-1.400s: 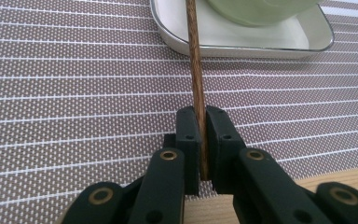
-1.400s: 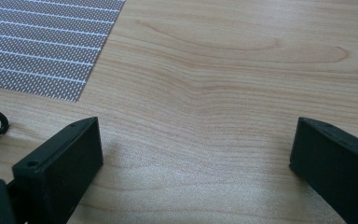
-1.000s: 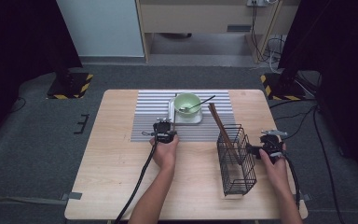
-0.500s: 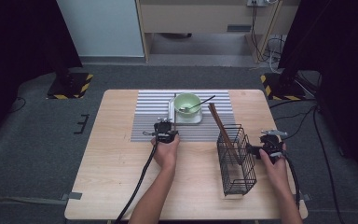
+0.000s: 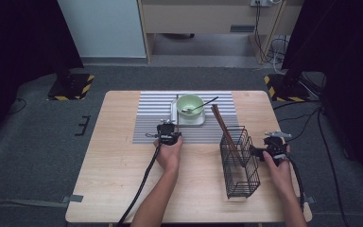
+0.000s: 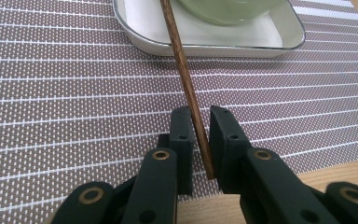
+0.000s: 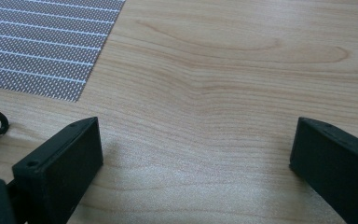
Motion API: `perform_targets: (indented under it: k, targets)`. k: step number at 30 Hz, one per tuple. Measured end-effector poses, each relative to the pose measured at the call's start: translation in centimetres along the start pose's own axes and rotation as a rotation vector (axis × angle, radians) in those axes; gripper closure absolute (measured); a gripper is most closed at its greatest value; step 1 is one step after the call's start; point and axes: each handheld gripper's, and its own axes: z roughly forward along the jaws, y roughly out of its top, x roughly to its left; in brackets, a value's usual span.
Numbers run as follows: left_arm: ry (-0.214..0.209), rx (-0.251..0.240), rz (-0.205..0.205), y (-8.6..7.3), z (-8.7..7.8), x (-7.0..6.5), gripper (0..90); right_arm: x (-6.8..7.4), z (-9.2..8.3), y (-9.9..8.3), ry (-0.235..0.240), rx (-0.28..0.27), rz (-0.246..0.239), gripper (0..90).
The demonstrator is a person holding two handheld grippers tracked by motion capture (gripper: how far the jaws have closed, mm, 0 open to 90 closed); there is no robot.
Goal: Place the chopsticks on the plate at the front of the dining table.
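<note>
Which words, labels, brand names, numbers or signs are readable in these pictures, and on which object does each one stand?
No text can be read.
Left gripper: a pale patch on its body, too small to read.
Right gripper: nothing legible.
Floor stands: yellow-and-black hazard stripes, a sign without words.
Chopstick, tray, bowl, mat, basket: no marking.

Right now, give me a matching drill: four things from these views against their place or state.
1. left gripper
2. right gripper
3. green bowl
4. wire basket

a. on the white tray
b. open over bare wood
c. shut on a wooden chopstick
d. on the table, chopsticks standing in it

Pairs: 1-c, 2-b, 3-a, 4-d
</note>
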Motion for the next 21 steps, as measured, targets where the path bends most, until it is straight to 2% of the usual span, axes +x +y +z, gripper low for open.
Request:
perform_targets:
  k: [14, 21]
  targets:
    - [-0.005, 0.0, 0.012, 0.01, 0.03, 0.07, 78.6, 0.0, 0.0, 0.0, 0.0, 0.0, 0.0, 2.4]
    - [0.01, -0.017, 0.027, -0.05, -0.22, -0.01, 72.3, 0.0, 0.0, 0.0, 0.0, 0.0, 0.0, 2.4]
